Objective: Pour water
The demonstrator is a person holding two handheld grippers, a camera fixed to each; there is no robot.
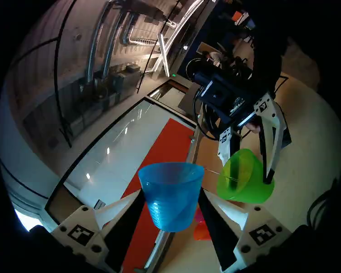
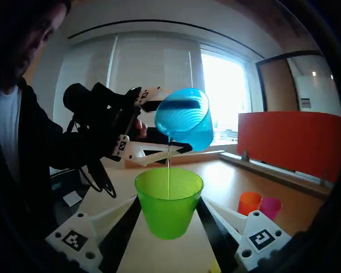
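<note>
Mid-pour: the left gripper (image 1: 171, 196), clamped on the tilted blue cup (image 2: 185, 119), streams water (image 2: 168, 175) into the green cup (image 2: 169, 216) clamped below in the right gripper (image 2: 169, 199); next, likely a deeper tilt.

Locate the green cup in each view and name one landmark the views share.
Left gripper view: the green cup is right of centre, tilted, its mouth toward the camera.
Right gripper view: low centre, upright, a thin water stream falling into it.
Shared landmark: the blue cup, low centre in the left gripper view, tilted above the green cup in the right gripper view.
</note>
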